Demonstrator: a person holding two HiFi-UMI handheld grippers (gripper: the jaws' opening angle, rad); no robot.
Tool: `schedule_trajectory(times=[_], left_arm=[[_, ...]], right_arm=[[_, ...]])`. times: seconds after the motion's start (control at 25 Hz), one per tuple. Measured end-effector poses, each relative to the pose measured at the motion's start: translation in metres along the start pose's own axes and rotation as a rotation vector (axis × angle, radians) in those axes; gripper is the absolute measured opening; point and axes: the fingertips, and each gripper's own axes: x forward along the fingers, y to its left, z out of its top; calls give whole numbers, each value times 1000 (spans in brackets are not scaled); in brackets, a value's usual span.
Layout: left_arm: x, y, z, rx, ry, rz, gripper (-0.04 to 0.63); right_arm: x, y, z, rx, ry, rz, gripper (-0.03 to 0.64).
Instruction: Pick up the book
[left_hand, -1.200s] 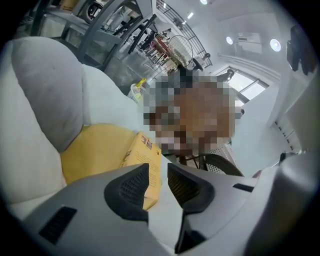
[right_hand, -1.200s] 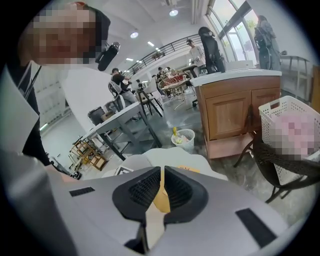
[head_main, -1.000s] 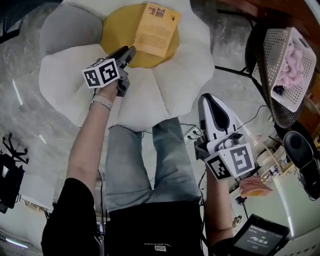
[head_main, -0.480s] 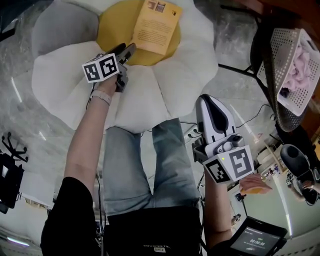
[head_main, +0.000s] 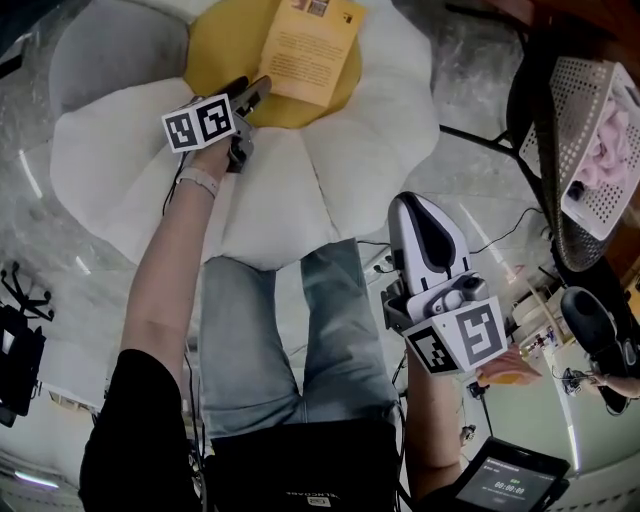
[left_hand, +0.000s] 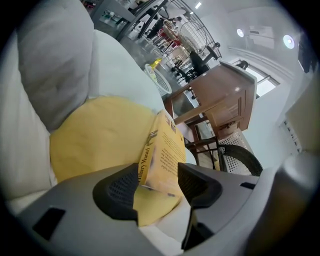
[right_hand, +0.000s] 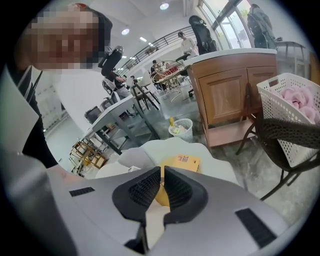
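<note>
The book (head_main: 310, 48), yellow-orange with print on its cover, lies on the yellow centre of a big white flower-shaped cushion (head_main: 330, 170). My left gripper (head_main: 252, 95) hovers just short of the book's near left corner. In the left gripper view the book (left_hand: 162, 150) shows in the gap of the left gripper (left_hand: 157, 187); its jaws are opening and the pads (left_hand: 120, 192) do not press on it. My right gripper (head_main: 425, 235) hangs back over the person's leg, shut and holding nothing. The right gripper view shows the book (right_hand: 182, 162) far beyond that gripper (right_hand: 162, 192).
A white perforated basket (head_main: 595, 140) with pink cloth rests on a black chair at the right. A wooden cabinet (right_hand: 230, 85) and a small waste bin (right_hand: 181, 130) stand behind the cushion. The person's jeans-clad legs (head_main: 290, 340) reach to the cushion's near edge.
My left gripper has come down closer to the cushion and the book, and its jaws stand wider. My right gripper has sunk a little.
</note>
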Motion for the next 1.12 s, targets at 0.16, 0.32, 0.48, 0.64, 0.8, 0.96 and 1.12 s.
schedule_trajectory(times=[0.16, 0.32, 0.48, 0.64, 0.8, 0.96, 1.12], left_arm=[[9, 7, -6, -15, 8, 13, 247], [18, 10, -10, -22, 23, 13, 256], [27, 15, -14, -58, 14, 22, 266], [31, 23, -14, -85, -7, 43, 276], [32, 24, -14, -114, -15, 27, 281], [33, 23, -15, -123, -16, 15, 282], [34, 20, -15, -164, -20, -21, 282]], right_arm=[[-1, -7, -5, 13, 4, -3, 29], [-4, -15, -12, 24, 13, -15, 29], [-5, -19, -17, 38, 17, -19, 29], [-4, -17, -17, 39, 22, -12, 29], [-3, -19, -16, 44, 21, -18, 29], [0, -19, -15, 45, 21, -14, 29], [2, -19, -14, 48, 18, -12, 29]])
